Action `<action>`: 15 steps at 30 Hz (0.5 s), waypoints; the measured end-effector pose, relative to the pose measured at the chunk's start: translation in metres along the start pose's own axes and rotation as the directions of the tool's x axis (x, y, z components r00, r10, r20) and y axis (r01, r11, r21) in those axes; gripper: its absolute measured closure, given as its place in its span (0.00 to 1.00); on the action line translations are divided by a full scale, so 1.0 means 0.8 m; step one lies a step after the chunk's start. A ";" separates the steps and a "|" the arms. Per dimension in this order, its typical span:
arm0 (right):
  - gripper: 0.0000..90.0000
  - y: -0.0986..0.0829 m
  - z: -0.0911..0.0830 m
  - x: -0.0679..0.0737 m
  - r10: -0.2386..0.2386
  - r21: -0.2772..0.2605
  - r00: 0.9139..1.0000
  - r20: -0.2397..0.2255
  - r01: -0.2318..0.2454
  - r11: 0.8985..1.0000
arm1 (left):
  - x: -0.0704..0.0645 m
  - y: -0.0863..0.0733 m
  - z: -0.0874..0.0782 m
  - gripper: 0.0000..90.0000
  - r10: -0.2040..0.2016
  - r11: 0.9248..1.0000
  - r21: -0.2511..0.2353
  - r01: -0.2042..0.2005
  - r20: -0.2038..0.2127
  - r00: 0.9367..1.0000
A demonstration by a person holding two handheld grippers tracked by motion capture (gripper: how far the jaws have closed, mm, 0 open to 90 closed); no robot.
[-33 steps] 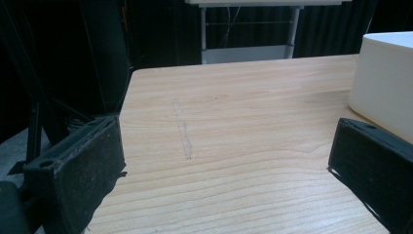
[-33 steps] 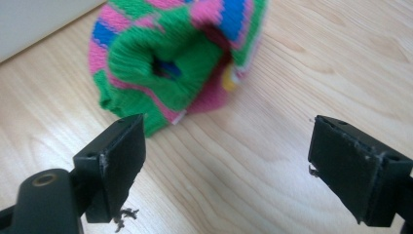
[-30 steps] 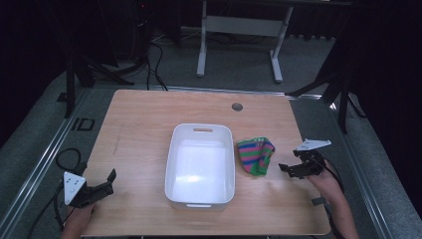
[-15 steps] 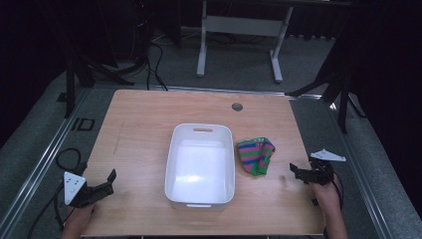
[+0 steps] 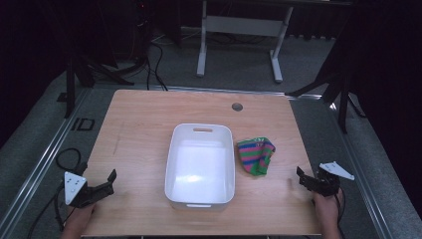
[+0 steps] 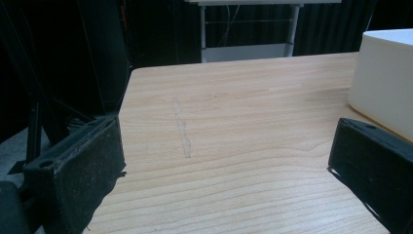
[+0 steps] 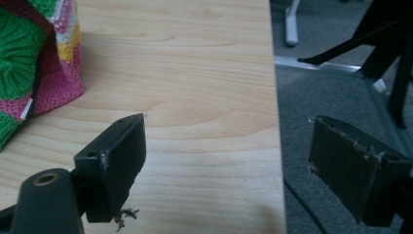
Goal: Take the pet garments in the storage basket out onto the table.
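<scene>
Lying just right of the tub (image 5: 200, 164) at mid-table (image 5: 144, 124), the knit cloth (image 5: 256, 155) looks soft and light; pinch a raised fold. Both hand-held grippers, left (image 5: 99, 186) and right (image 5: 307, 180), rest released near the front corners.

Light fell from overhead onto the wooden surface (image 5: 144, 144), which was evenly bright at mid-frame, while the edges of the high view sank into near black. The white tub (image 5: 200, 164) glared softly on its floor. In both gripper views the near tongs were dim and slightly soft, casting faint shadows.
</scene>
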State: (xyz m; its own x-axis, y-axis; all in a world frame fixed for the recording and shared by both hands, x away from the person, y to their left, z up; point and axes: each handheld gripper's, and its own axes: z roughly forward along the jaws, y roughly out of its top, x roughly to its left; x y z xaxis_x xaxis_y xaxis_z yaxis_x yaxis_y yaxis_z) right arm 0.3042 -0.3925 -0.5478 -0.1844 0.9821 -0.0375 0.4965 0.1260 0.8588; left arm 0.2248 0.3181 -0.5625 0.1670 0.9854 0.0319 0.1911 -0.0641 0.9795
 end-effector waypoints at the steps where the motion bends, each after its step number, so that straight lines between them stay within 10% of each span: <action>1: 0.15 -0.001 -0.002 0.000 0.006 -0.013 1.000 0.007 -0.006 1.000 | 0.000 0.000 0.000 0.00 0.001 1.000 -0.001 -0.001 -0.001 1.000; 15: 0.16 -0.020 -0.023 -0.002 0.031 -0.157 0.998 0.052 -0.023 0.987 | 0.000 0.000 0.000 0.00 -0.001 1.000 0.001 0.001 -0.003 1.000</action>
State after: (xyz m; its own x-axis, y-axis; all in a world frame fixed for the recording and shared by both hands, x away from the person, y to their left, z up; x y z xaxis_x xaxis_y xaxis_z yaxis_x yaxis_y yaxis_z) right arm 0.2809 -0.3988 -0.5525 -0.1241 0.9916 -0.0373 0.3610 0.0801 0.9291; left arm 0.2249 0.3177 -0.5625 0.1643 0.9859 0.0318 0.1925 -0.0637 0.9792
